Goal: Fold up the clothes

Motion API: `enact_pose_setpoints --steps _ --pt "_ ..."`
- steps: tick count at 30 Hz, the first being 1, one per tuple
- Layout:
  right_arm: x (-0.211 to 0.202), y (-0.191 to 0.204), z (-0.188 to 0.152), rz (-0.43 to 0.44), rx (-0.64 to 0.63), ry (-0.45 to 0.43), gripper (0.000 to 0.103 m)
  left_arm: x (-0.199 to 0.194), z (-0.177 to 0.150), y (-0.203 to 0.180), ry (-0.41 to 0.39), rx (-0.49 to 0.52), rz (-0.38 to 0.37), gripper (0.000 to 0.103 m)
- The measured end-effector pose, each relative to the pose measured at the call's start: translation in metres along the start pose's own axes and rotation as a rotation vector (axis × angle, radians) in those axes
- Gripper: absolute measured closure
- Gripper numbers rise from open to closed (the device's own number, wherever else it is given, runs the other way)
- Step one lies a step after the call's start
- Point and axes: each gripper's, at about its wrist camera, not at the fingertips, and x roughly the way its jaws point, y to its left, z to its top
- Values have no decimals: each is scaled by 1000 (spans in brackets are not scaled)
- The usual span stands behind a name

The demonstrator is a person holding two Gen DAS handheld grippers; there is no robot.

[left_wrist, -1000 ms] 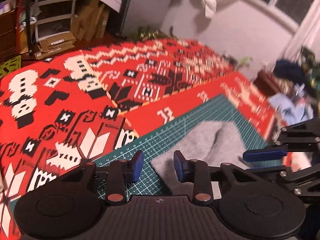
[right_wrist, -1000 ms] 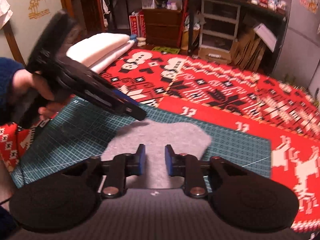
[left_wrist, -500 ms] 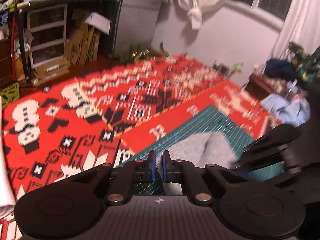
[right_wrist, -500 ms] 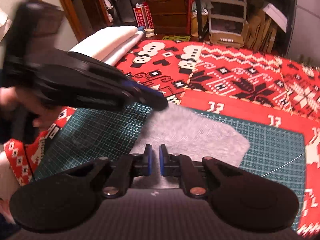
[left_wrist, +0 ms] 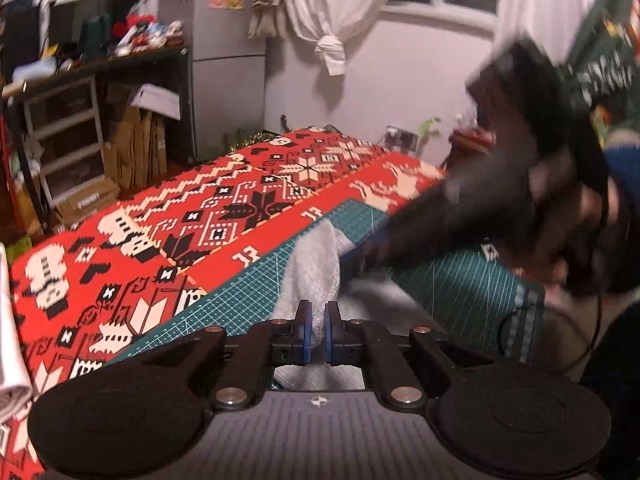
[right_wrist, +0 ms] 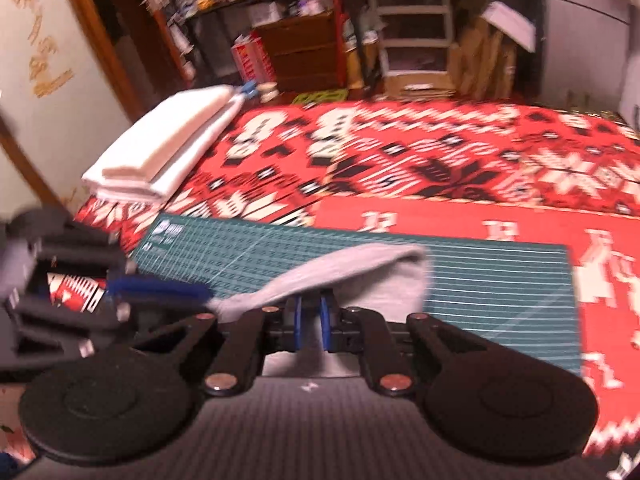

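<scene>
A grey cloth point(left_wrist: 316, 264) point(right_wrist: 360, 264) hangs lifted above the green cutting mat point(left_wrist: 240, 292) point(right_wrist: 480, 264), stretched between both grippers. My left gripper point(left_wrist: 316, 334) is shut on one edge of the cloth, with grey fabric pinched between its blue pads. My right gripper point(right_wrist: 310, 322) is shut on the other edge, and the cloth drapes over its fingertips. In the left wrist view the right gripper point(left_wrist: 460, 216) shows as a dark blur held by a hand at the right. The left gripper point(right_wrist: 160, 290) appears at the lower left of the right wrist view.
A red patterned blanket point(left_wrist: 180, 220) point(right_wrist: 440, 160) covers the surface around the mat. Folded white cloths point(right_wrist: 160, 152) are stacked at the far left corner. Shelves, drawers and cardboard boxes point(right_wrist: 420, 40) stand beyond the far edge.
Both grippers went from open to shut on the grey cloth's edges, then rose, lifting the cloth off the mat; both views have tilted upward.
</scene>
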Motion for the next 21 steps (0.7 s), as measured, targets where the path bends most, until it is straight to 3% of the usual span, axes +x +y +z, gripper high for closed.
enact_pose_setpoints --steps 3,8,11,15,18,21 --pt "-14 -12 5 -41 14 -37 91 5 -10 -10 26 33 39 97" --pt "-17 -30 22 -76 58 -105 70 12 -21 -20 62 48 82 92" --pt "-2 -41 27 -91 82 -67 66 10 -23 -17 69 4 84 91" --pt "6 -56 18 -50 148 -24 61 1 -24 -3 75 -92 79 79" --pt "4 -66 8 -14 215 -33 48 -6 -22 18 44 -206 71 75" --pt "7 -74 0 20 276 -15 47 -8 -17 40 7 -318 60 71"
